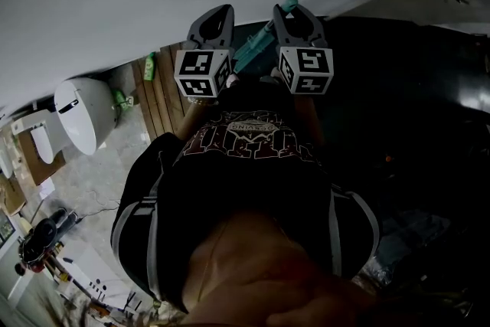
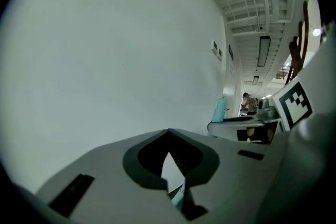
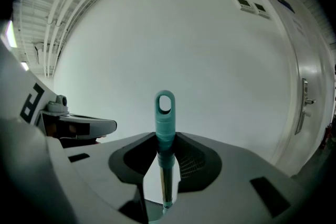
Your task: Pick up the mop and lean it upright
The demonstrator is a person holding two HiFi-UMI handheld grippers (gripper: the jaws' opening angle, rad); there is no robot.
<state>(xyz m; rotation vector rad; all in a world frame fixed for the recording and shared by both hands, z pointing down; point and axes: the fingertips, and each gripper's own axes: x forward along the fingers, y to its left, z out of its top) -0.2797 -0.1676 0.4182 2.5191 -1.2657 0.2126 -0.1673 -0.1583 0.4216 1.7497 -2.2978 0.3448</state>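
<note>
White wall [image 3: 173, 34] fills the space ahead of us. One mop [image 3: 164, 113] is in play. Its teal handle, topped by a hanging loop, stands upright between the jaws of the right gripper [image 3: 165, 139], which are closed on it. In the head view we see the mop's shaft slanting down and left between the two grippers, something neither gripper view shows. The left gripper [image 2: 168, 139] sits just beside the right. Its jaws leave a narrow slit with a sliver of teal low in it, and we cannot tell whether they press on it. Only the head view shows the floor — one white toilet [image 1: 80, 115] near a wooden panel [image 1: 162, 88]. Only the right gripper view shows one door [image 3: 310, 97] and two small wall plates [image 3: 251, 5].
</note>
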